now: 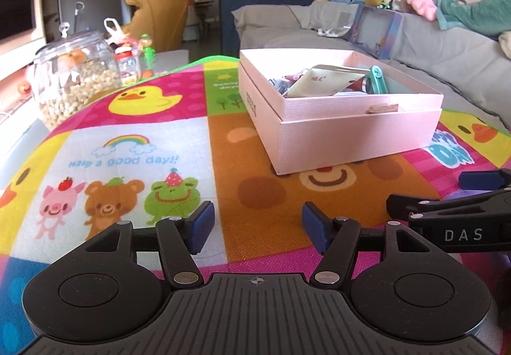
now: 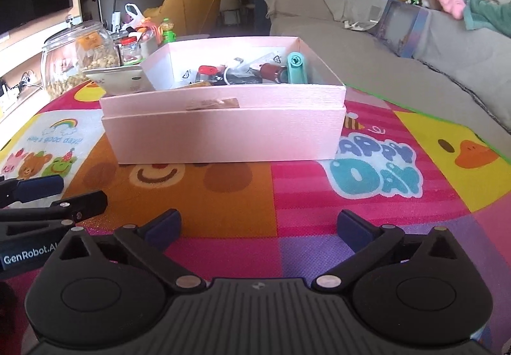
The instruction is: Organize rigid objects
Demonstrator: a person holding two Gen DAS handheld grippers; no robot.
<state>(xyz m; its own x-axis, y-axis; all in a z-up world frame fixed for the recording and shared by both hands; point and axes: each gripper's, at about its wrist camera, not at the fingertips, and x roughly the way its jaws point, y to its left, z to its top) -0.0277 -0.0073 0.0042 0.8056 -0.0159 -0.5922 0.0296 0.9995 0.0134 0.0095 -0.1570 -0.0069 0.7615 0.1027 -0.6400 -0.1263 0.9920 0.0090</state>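
Pink box, centre frame on the play mat, holding a cream tube and teal tool: probably light, stiff, liftable by their upper ends; left gripper and right gripper both spread, empty.

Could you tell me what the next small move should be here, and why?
Probably ease the right gripper forward toward the pink box. Both it and the left gripper are open and empty over the mat, while the cream tube and teal tool already lie inside the box.
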